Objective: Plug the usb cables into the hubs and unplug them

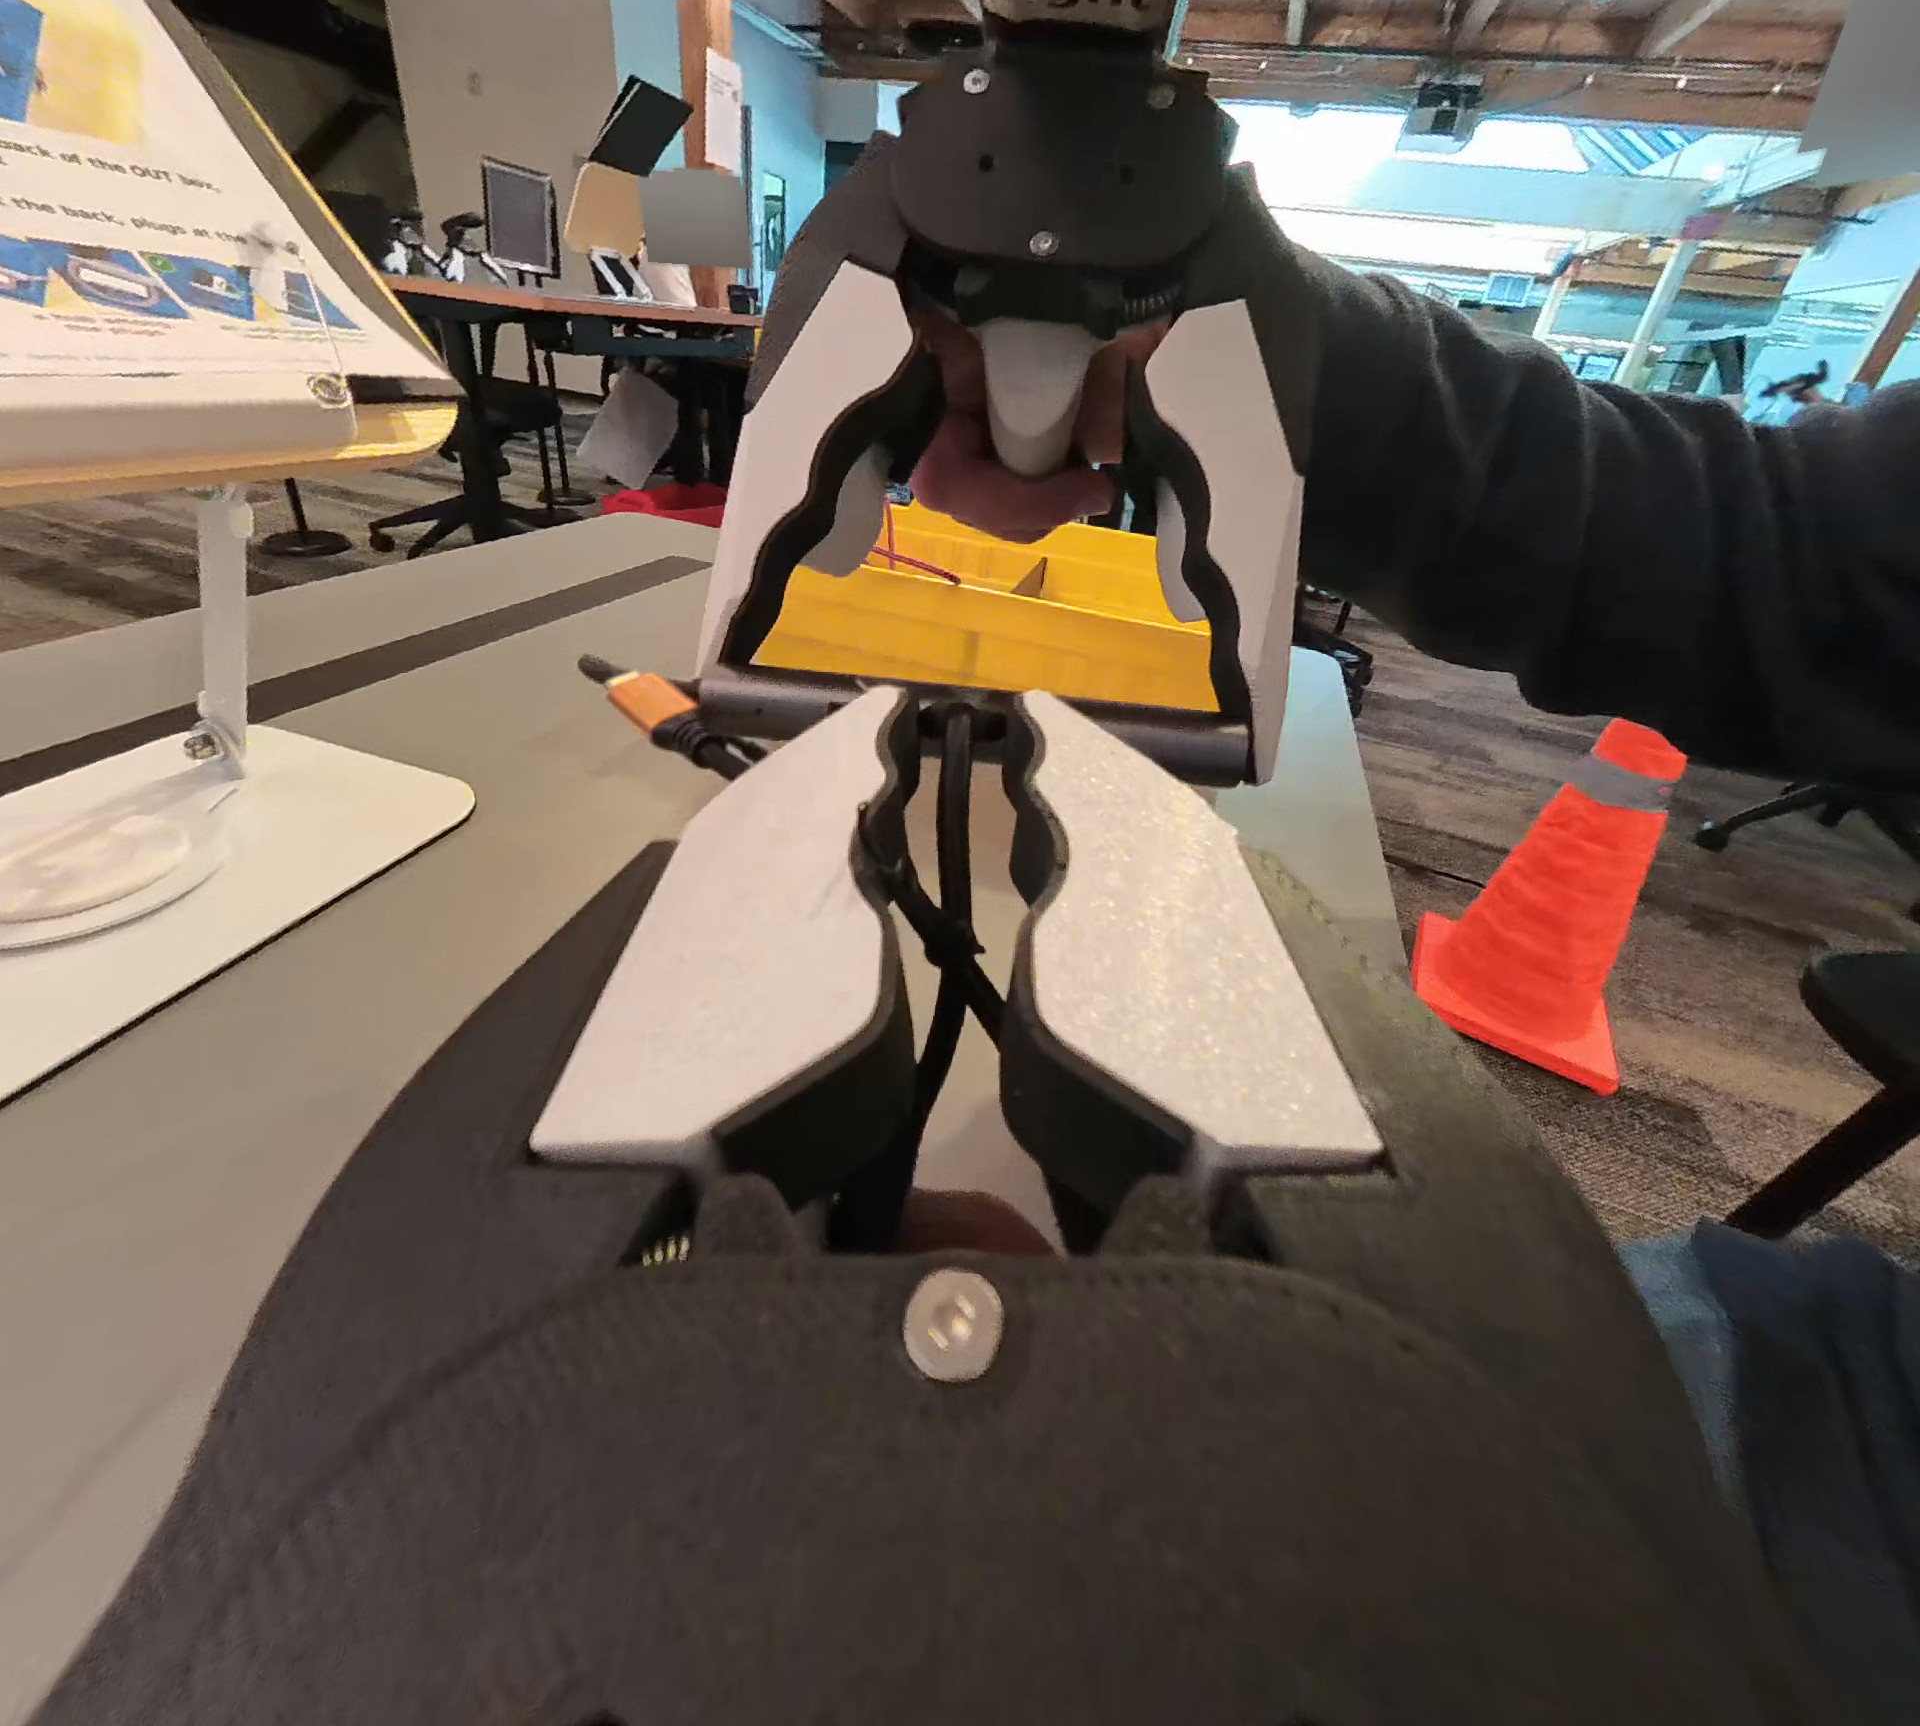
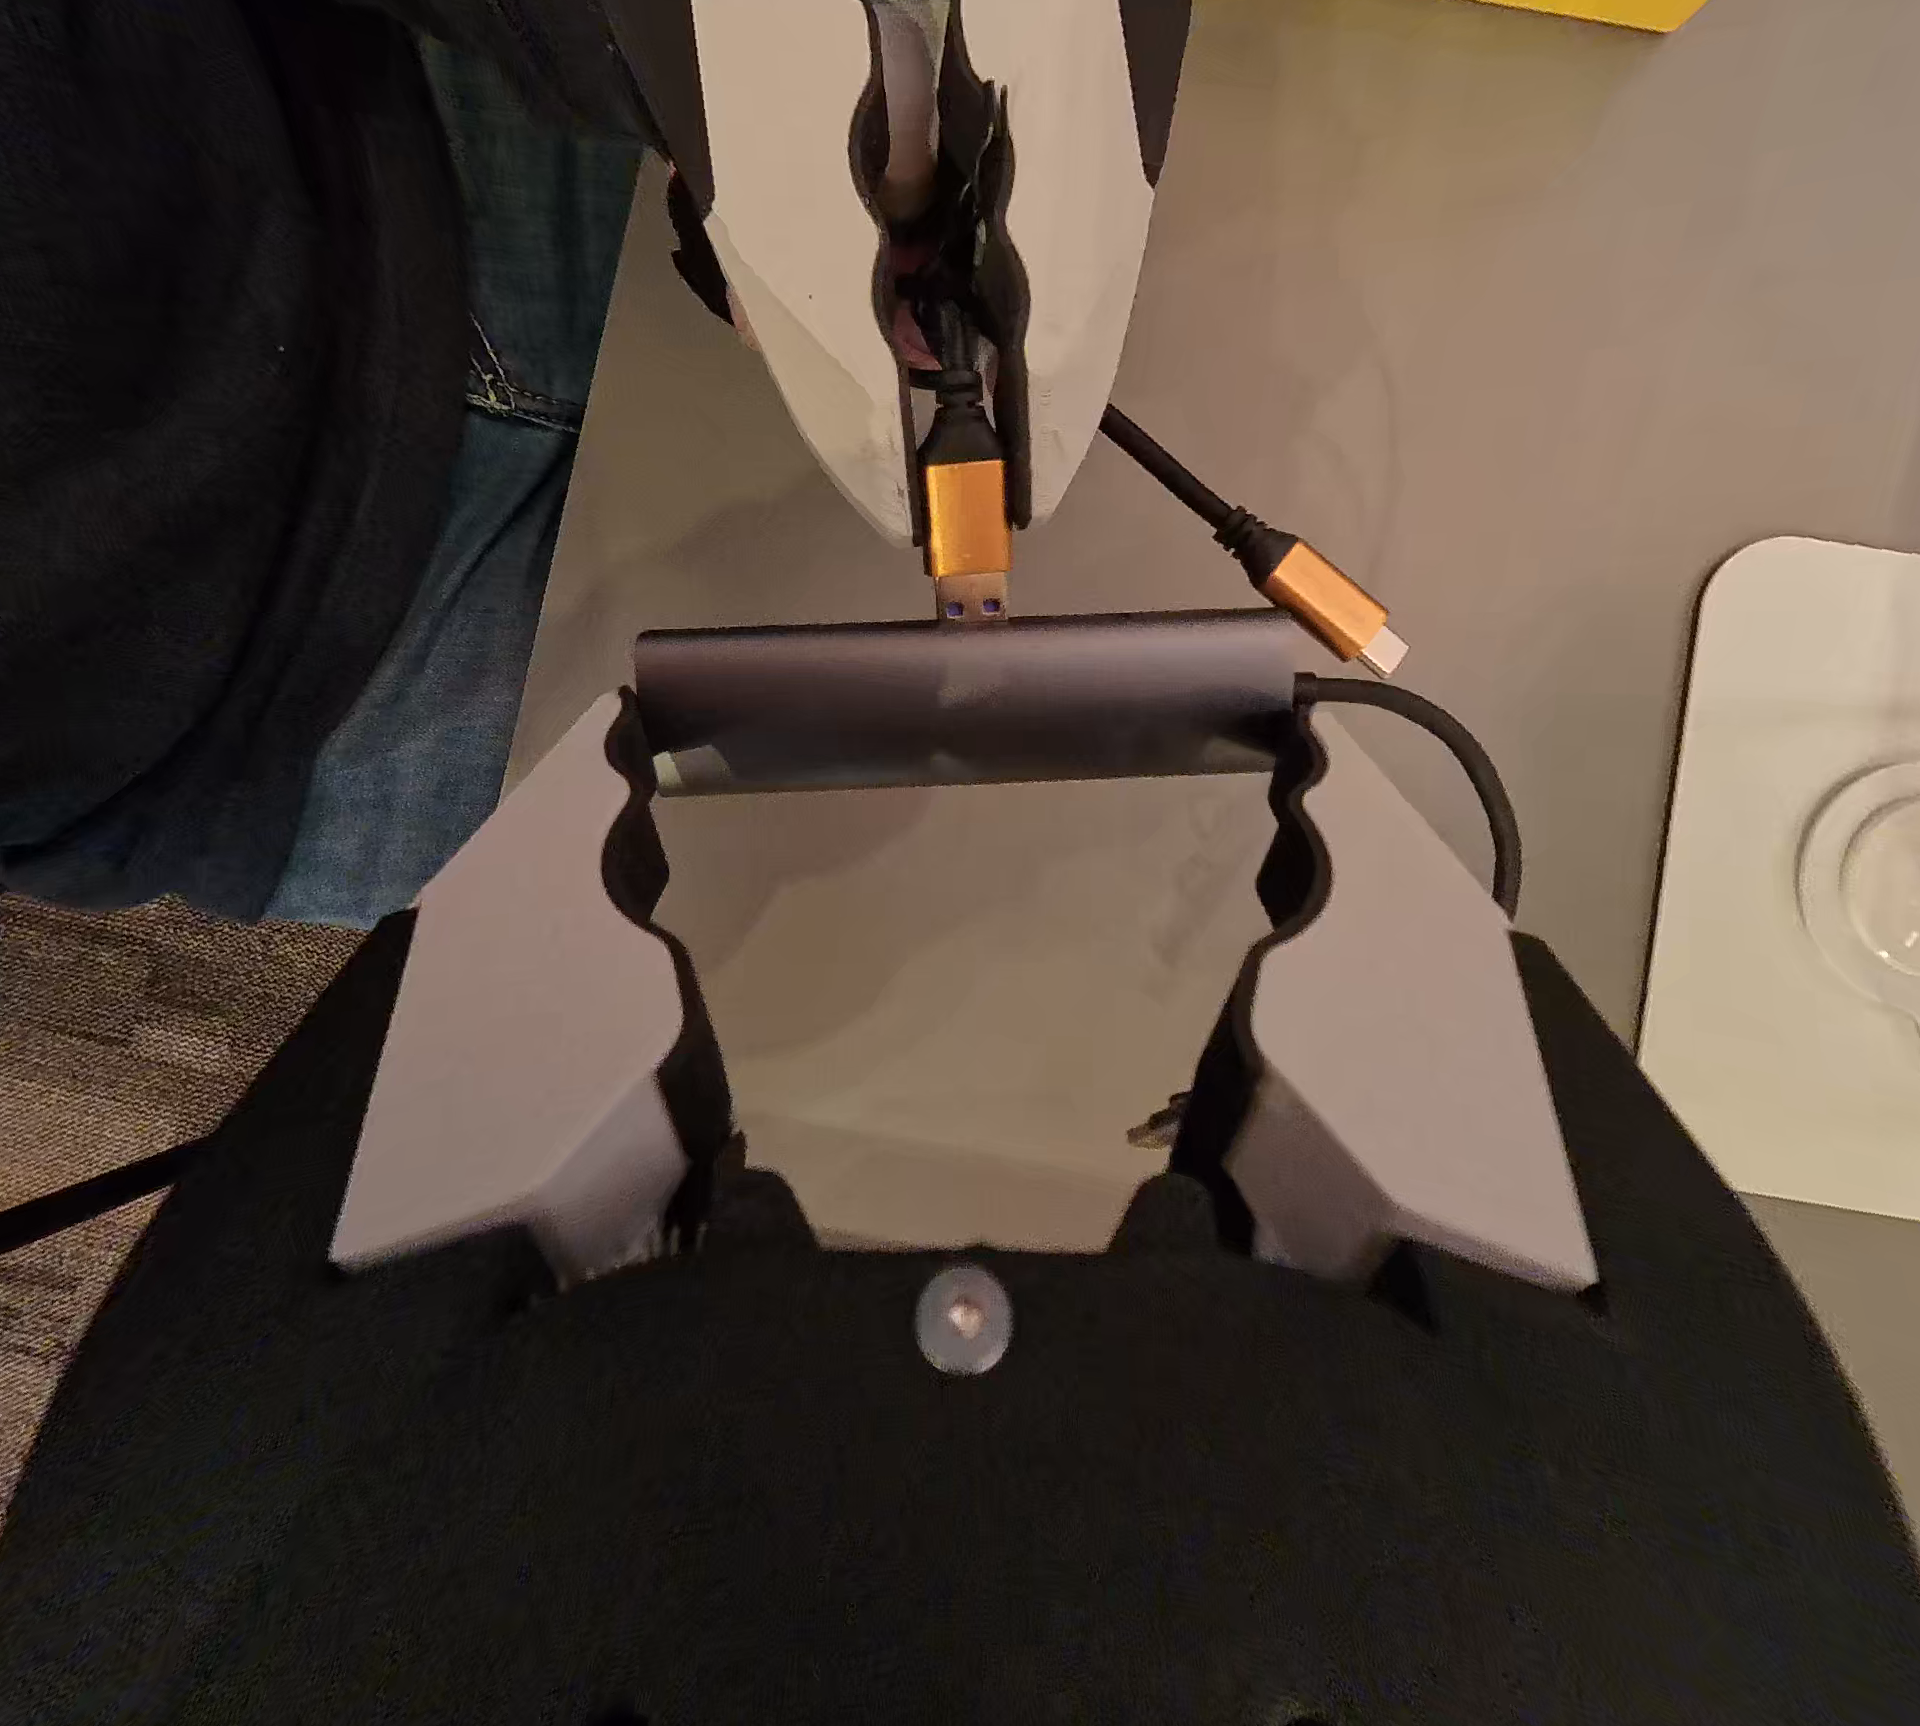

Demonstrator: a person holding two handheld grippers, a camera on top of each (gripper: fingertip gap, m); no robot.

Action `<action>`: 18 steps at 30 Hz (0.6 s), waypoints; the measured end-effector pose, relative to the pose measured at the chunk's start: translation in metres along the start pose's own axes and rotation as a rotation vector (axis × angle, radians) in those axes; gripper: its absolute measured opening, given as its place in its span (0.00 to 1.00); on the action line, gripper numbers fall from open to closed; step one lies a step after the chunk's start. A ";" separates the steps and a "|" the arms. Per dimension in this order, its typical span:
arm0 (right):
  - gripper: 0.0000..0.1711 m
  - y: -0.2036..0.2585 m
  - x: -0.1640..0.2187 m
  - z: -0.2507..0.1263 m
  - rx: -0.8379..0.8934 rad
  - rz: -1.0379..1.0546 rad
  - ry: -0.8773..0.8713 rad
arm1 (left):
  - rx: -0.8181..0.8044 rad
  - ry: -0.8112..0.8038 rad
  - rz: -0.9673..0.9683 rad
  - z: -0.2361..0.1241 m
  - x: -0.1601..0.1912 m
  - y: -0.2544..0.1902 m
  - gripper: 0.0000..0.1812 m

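Left wrist view: the left gripper [image 1: 961, 720], with white speckled fingers and wavy black pads, is nearly closed on a black cable [image 1: 954, 803]. Right wrist view: the right gripper [image 2: 961, 720], spread wide, clamps the smooth grey bar-shaped hub [image 2: 966, 700] endwise; the orange metal plug [image 2: 966, 513] meets the hub's far edge.

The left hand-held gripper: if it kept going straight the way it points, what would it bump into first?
Most likely the grey hub. The left hand-held gripper pinches an orange plug whose metal tip already meets the hub's edge. The right hand-held gripper holds that hub just beyond.
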State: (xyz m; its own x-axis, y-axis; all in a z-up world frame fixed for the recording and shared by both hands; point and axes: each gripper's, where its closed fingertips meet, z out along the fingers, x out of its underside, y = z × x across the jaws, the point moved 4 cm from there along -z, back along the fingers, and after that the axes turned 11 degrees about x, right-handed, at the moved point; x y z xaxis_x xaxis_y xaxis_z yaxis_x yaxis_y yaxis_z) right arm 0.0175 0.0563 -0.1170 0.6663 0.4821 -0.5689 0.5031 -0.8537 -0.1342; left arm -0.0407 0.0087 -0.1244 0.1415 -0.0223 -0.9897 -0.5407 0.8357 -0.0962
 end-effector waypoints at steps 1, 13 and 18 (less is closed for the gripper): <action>0.68 -0.001 0.001 0.000 0.008 0.001 0.006 | -0.010 0.007 -0.004 0.001 0.000 0.000 0.08; 0.68 0.003 -0.005 -0.007 -0.026 0.005 -0.057 | 0.052 -0.067 -0.037 -0.001 -0.004 -0.003 0.08; 0.68 0.004 -0.008 -0.010 -0.048 0.027 -0.117 | 0.096 -0.177 -0.076 -0.003 -0.004 -0.004 0.08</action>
State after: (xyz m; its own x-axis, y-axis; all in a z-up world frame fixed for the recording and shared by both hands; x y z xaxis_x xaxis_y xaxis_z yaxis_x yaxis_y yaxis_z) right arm 0.0198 0.0510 -0.1052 0.6122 0.4304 -0.6632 0.5136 -0.8543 -0.0803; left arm -0.0413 0.0040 -0.1206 0.3265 0.0024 -0.9452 -0.4431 0.8837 -0.1508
